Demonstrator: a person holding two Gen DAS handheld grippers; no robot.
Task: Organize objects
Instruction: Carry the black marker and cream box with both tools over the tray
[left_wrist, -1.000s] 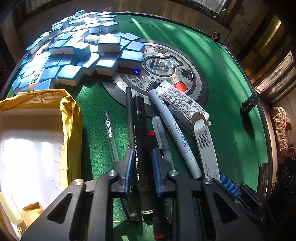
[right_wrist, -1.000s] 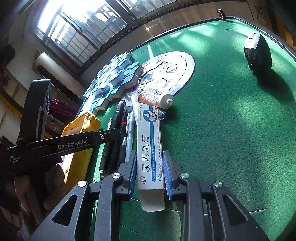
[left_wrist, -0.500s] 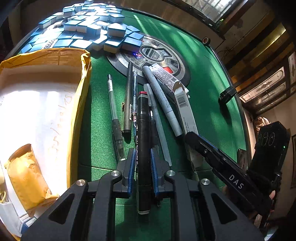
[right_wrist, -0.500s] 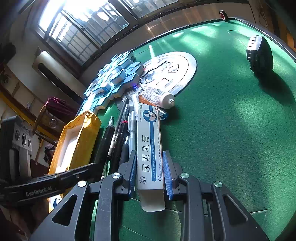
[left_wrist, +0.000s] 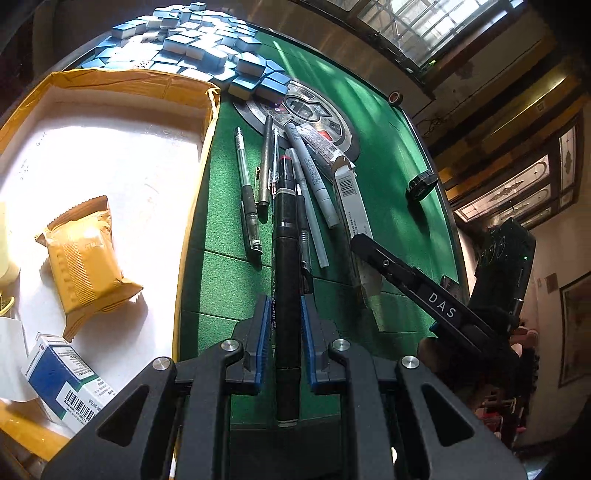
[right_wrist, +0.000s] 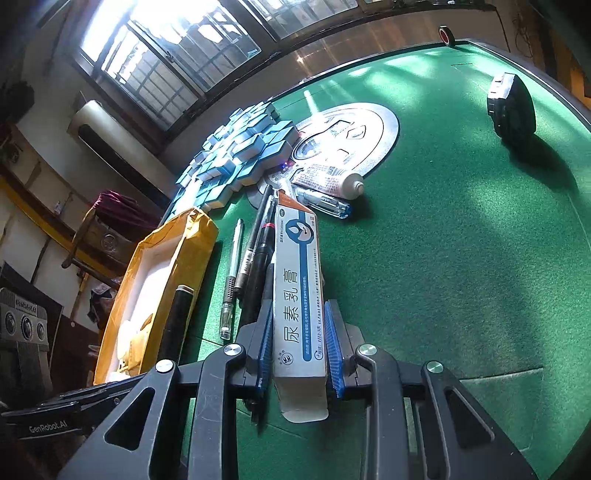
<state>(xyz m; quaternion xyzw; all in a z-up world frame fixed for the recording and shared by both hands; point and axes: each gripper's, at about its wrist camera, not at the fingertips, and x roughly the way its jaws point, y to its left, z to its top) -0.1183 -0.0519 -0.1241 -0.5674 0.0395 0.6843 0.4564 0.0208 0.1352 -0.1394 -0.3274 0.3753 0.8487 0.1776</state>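
Left wrist: left gripper (left_wrist: 283, 325) nearly closed, pinching black marker (left_wrist: 286, 280). Right wrist: right gripper (right_wrist: 300, 345) part-closed, clamping ointment box (right_wrist: 298, 295) lengthwise over green table (right_wrist: 461, 258).

Hard daylight came through the barred windows (right_wrist: 177, 48), which were blown out to white. It laid streaked patches and soft shadows across the green worktop (right_wrist: 461, 240). The white floor of the cardboard box (left_wrist: 110, 155) glared. Both fisheye views bent strongly at the rims, with dark corners; focus stayed sharp.

Mahjong parlour: green automatic table (right_wrist: 461, 258), tiles (left_wrist: 192, 51).
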